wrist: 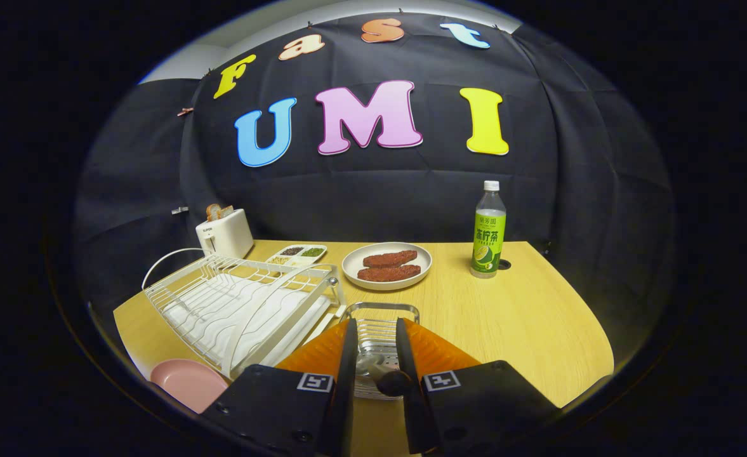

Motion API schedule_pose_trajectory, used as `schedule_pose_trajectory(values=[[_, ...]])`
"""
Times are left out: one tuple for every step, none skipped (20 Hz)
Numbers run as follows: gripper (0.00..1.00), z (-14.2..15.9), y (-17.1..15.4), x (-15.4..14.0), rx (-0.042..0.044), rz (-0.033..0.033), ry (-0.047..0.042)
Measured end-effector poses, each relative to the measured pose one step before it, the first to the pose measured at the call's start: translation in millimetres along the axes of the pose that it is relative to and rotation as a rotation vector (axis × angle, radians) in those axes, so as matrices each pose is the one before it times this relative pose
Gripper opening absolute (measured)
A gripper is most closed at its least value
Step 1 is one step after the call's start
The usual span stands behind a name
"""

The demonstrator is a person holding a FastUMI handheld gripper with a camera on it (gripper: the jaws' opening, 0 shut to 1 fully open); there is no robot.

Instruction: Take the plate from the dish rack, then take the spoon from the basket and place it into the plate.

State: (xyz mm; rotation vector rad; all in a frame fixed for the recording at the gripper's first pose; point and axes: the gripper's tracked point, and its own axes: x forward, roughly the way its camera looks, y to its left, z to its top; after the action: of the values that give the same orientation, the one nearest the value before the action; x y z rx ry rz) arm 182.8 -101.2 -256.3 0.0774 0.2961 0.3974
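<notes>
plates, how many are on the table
2. A pink plate lies by the near corner of the dish rack. A white plate holding two meat pieces sits beyond the wire basket, which is between the gripper jaws.

Too small to read, brand mark on toaster (225, 233) at ten o'clock, dense print on bottle (489, 236) label at one o'clock, square coded tags on gripper (376, 324), fingers narrowly apart over basket (380, 306).
</notes>
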Motion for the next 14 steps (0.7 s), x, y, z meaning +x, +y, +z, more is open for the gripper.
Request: schedule_pose_trajectory(values=[[0.23,-0.73,0.29,-0.29,-0.00106,-0.00088,0.01210],[0.21,-0.12,3.38,0.13,-0.00342,0.00712,0.00506],[0.21,1.58,1.87,0.11,-0.00794,0.00226,-0.00128],[0.20,2.37,0.91,0.03,-0.00626,0.00117,-0.00087],[0.18,5.40,2.60,-0.80,-0.00284,0.00886,-0.00432],[0.18,1.54,1.76,1.15,-0.00680,0.00431,-0.00072],[0.16,4.32,0.90,-0.27,-0.00874,0.00528,-0.00349],[0.16,3.08,2.39,1.29,-0.00679,0.00576,0.00034],[0.16,3.52,0.37,0.57,-0.00737,0.00222,0.00127],[0.16,4.21,1.02,-0.33,-0.00555,0.00259,0.00340],[0.16,6.69,-1.03,-0.77,-0.00335,0.00014,-0.00363],[0.16,7.04,-0.46,-0.08,-0.00181,-0.00054,-0.00550],[0.15,6.09,-1.39,-1.23,-0.00309,-0.00046,-0.00304],[0.15,6.53,-1.69,-0.73,-0.00152,-0.00139,-0.00322]])
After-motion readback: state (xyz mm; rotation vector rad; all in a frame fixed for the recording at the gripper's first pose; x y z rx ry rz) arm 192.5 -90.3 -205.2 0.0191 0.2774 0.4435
